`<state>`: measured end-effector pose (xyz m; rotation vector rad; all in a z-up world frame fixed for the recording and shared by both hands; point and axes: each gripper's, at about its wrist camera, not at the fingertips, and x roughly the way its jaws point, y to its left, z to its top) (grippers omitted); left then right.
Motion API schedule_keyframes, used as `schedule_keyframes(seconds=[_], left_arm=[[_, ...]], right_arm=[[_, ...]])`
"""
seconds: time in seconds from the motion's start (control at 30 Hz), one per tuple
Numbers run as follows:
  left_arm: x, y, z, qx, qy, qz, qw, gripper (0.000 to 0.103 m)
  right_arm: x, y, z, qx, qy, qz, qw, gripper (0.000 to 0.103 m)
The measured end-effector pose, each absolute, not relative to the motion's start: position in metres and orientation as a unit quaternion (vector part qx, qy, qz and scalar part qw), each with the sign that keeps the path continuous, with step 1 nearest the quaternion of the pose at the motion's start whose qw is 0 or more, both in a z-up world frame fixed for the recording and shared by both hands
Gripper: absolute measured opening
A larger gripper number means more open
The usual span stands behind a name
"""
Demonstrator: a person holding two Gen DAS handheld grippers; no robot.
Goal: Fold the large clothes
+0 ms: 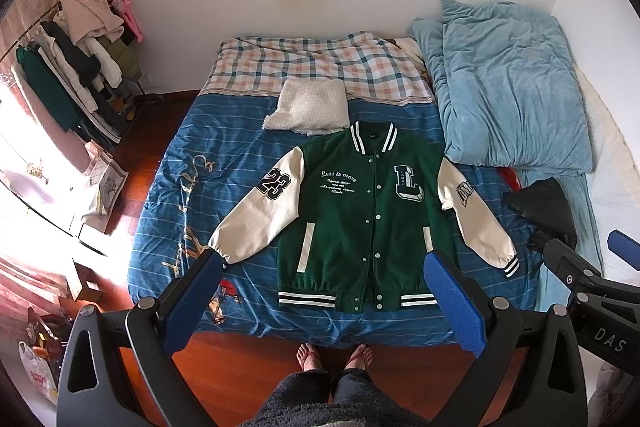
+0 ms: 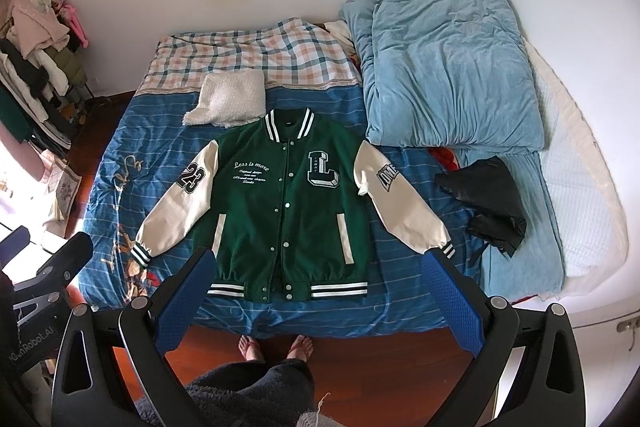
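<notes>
A green varsity jacket (image 1: 360, 223) with cream sleeves lies flat, front up and buttoned, sleeves spread out, on the blue striped bed cover; it also shows in the right wrist view (image 2: 280, 211). My left gripper (image 1: 320, 263) is open and empty, held high above the near edge of the bed, over the jacket's hem. My right gripper (image 2: 320, 259) is open and empty, likewise high above the hem. The right gripper's body shows at the right edge of the left wrist view (image 1: 588, 283).
A folded white knit (image 1: 308, 105) lies behind the collar. A light blue duvet (image 1: 504, 83) is piled at the right, a black garment (image 1: 548, 211) beside the right sleeve. A loaded clothes rack (image 1: 80, 63) stands at left. The person's feet (image 1: 334, 355) stand on the wooden floor.
</notes>
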<state>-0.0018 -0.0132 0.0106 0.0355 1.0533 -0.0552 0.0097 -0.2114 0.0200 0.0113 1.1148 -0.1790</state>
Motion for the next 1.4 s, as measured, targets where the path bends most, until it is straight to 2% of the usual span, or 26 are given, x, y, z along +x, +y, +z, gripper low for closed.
schedule_keyframes(seconds=[1.07,1.2,1.3,1.4], left_arm=[[0.004,-0.014,0.016,0.014,0.498,-0.031,0.866,0.103],[0.017,-0.014,0.015,0.027,0.47,-0.015,0.882,0.103],[0.037,-0.017,0.0,0.049,0.446,0.014,0.894,0.103],[0.065,-0.022,-0.023,0.061,0.434,0.024,0.899,0.103]], right_arm=[[0.007,-0.212,0.019,0.008,0.527,-0.084,0.845,0.103],[0.014,-0.213,0.018,0.021,0.526,-0.089,0.845,0.103],[0.024,-0.227,0.004,0.062,0.499,-0.092,0.859,0.103],[0.039,-0.253,-0.036,0.11,0.499,-0.133,0.849,0.103]])
